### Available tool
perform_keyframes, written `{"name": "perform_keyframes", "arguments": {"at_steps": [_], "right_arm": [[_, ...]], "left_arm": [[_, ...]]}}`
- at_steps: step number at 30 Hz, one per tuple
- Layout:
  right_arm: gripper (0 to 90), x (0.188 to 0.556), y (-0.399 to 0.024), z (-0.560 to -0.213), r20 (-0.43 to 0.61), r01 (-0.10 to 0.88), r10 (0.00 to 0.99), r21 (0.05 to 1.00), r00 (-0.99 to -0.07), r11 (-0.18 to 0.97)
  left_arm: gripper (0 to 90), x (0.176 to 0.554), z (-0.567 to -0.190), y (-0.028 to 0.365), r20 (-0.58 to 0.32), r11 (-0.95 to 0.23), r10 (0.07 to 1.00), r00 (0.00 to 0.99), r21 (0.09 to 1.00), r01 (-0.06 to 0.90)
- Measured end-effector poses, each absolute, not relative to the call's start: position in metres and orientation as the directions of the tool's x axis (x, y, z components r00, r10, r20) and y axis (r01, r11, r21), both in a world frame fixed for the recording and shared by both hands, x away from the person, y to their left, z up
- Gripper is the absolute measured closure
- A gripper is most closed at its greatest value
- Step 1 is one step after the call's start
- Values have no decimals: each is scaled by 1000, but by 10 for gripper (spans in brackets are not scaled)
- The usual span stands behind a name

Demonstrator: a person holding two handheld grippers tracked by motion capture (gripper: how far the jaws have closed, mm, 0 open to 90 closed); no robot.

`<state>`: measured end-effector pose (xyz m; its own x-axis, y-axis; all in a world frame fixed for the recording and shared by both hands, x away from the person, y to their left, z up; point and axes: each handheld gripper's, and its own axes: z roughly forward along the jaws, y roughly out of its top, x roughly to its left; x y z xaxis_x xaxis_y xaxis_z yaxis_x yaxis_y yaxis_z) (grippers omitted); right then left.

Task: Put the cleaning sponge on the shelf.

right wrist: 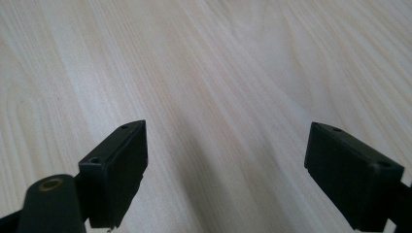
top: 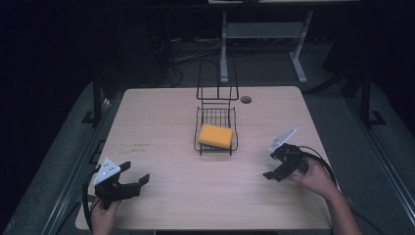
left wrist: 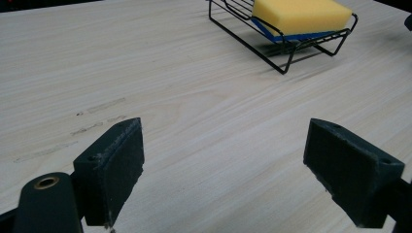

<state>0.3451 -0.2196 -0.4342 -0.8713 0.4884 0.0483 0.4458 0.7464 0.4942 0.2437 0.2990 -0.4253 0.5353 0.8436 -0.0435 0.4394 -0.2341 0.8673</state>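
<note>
Both the left gripper (top: 136,179) and right gripper (top: 272,166) hover jaws spread, well apart from the sponge (top: 215,135) in its rack (top: 234,128).

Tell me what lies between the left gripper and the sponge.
Bare table up to the wire rack holding the sponge, seen past the open left gripper in its own view.

left gripper (top: 135,181): black, grey three-cornered plate, black cable | right gripper (top: 272,165): same | jaws: black pads
</note>
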Motion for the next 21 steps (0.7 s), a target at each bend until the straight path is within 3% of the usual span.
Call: {"name": "perform_keyframes", "arguments": {"at_steps": [21], "right_arm": [[154, 322, -231, -432, 21, 441, 500, 505, -866, 742]], "left_arm": [[141, 243, -425, 298, -42, -236, 843, 537, 867, 438]]}}
